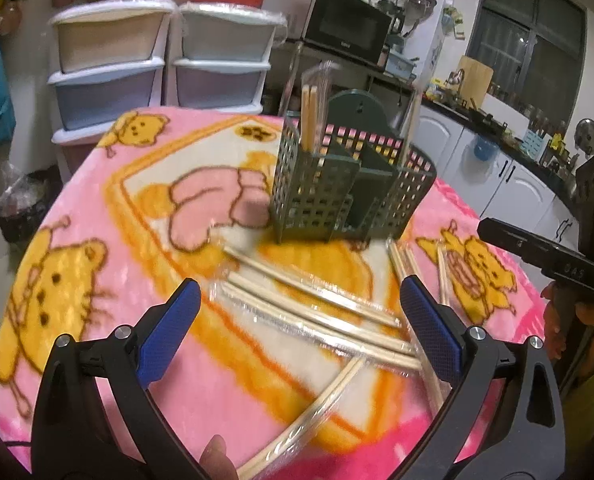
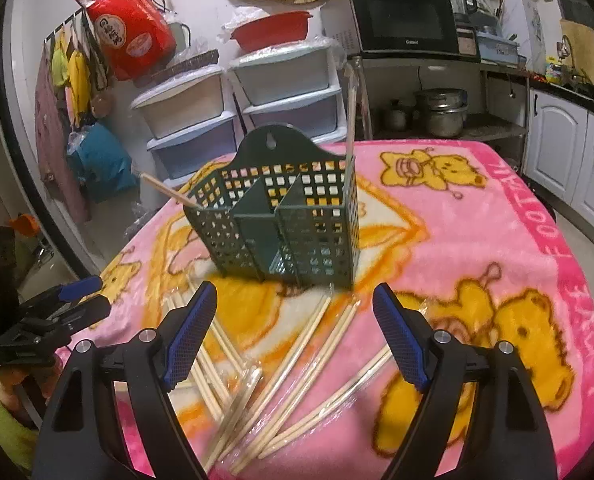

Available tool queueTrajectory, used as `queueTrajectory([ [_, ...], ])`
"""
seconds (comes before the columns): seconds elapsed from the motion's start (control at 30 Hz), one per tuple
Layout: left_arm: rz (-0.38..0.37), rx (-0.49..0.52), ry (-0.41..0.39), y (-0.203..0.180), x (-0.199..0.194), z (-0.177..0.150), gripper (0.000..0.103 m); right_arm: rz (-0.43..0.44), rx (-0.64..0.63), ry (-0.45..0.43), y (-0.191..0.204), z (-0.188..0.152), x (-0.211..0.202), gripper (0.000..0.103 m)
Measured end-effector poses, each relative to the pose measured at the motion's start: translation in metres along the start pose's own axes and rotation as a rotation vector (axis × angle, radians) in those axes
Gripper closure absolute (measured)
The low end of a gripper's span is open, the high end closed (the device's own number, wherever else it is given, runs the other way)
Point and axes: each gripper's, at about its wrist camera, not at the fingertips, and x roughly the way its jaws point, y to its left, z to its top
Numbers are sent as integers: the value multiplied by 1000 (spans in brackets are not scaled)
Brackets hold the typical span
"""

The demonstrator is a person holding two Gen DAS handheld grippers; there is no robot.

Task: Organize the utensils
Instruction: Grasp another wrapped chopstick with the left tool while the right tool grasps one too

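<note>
Wrapped chopsticks (image 2: pixel 297 364) lie scattered on the pink blanket (image 2: pixel 477 240), just under the right gripper (image 2: pixel 295 336) and left gripper (image 1: pixel 297 320) (both wide open, empty). The green caddy (image 2: pixel 281 216) already holds a few; next comes pinching one pair.

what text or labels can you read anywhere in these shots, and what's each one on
"FOOTBALL": pink blanket, white letters running along its right border, partly stretched by the lens.
"Galanz", seemingly: black microwave, small logo under its door, barely legible.
Red bag hanging on the wall: white characters in a round emblem, too blurred to read.
Embossed digits on the right gripper, seen from the left wrist: too dim to read.
Green utensil caddy: no text.
</note>
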Motion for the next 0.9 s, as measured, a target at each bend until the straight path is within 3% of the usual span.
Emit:
queueTrajectory([
  [0.13, 5, -25, 47, 5, 10, -5, 20, 14, -4, 29, 3, -7, 5, 26],
  [0.3, -4, -89, 107, 21, 27, -10, 42, 32, -15, 72, 8, -16, 15, 26],
  [0.37, -8, -114, 129, 27, 33, -11, 47, 40, -20, 97, 10, -21, 21, 26],
  [0.53, -10, -213, 173, 50, 48, -10, 49, 74, -20, 154, 15, -31, 36, 29],
  [0.63, -6, -245, 182, 60, 56, -7, 58, 86, -23, 181, 17, -35, 44, 31],
  [0.77, -4, -269, 198, 70, 65, -5, 67, 100, -24, 210, 20, -37, 51, 34],
  [0.9, -4, -284, 214, 76, 73, -6, 69, 116, -29, 231, 22, -38, 57, 38],
])
